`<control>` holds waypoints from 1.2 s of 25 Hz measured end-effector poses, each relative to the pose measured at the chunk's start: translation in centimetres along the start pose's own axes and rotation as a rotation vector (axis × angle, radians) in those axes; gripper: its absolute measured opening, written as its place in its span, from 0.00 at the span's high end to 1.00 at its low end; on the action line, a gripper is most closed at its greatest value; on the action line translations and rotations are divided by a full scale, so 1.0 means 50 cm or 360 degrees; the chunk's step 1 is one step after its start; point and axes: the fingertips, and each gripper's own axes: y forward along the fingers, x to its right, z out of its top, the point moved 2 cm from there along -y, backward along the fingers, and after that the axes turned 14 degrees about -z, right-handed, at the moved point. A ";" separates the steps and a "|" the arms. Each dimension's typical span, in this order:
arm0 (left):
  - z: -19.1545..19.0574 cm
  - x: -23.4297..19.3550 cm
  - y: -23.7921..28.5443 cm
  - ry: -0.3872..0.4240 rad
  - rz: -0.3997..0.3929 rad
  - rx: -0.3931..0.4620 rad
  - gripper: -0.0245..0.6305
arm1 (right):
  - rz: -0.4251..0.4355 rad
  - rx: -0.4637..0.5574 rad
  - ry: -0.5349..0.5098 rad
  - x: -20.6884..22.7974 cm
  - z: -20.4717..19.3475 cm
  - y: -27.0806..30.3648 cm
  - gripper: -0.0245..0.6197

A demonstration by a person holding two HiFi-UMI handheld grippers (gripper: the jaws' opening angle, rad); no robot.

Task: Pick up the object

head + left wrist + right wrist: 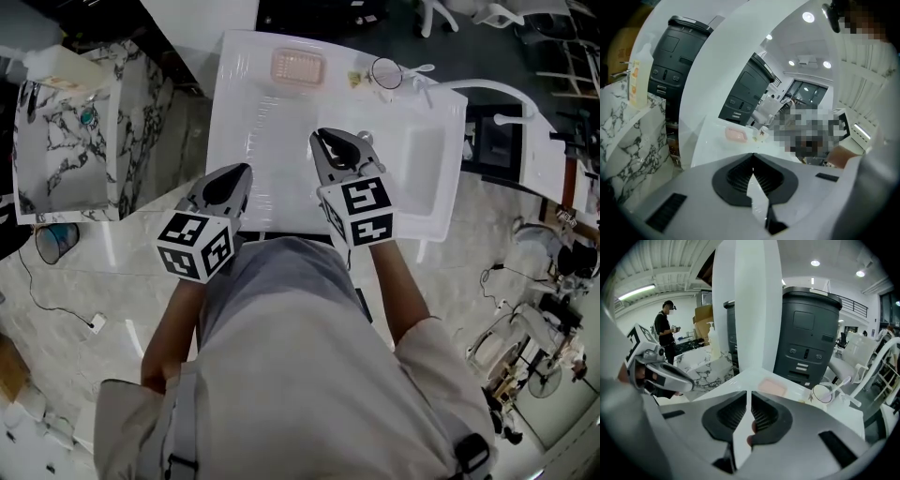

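Basically nothing is picked up yet. My left gripper has its jaws closed tip to tip and empty. My right gripper shows a thin slit between its jaws with nothing in it. Both hover over the near part of the white basin top, well short of the items. At its far edge sit a pink soap dish and a glass cup holding a toothbrush. Can't tell which is the target; probably the dish, since both sets of jaws point roughly at it. Left to do: reach forward, open wide, close on it, lift.
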 end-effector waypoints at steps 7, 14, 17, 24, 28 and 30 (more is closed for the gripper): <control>-0.002 -0.008 0.009 -0.0043 0.0049 0.0016 0.96 | 0.0008 -0.0010 -0.0116 0.019 0.004 0.045 0.88; -0.010 -0.015 0.011 -0.0063 0.0077 0.0006 0.96 | 0.0003 -0.0037 -0.0199 0.028 -0.008 0.072 0.86; -0.014 -0.022 0.010 -0.0072 0.0097 0.0005 0.96 | 0.0011 -0.0053 -0.0243 0.027 -0.016 0.083 0.85; -0.032 -0.028 0.006 -0.0106 0.0127 -0.0010 0.96 | 0.0024 -0.0101 -0.0345 0.028 -0.044 0.114 0.79; -0.036 -0.028 0.011 -0.0118 0.0135 -0.0012 0.96 | -0.0003 -0.0121 -0.0405 0.043 -0.057 0.138 0.74; -0.037 -0.030 0.010 -0.0127 0.0144 -0.0011 0.96 | -0.0012 -0.0130 -0.0431 0.047 -0.059 0.151 0.72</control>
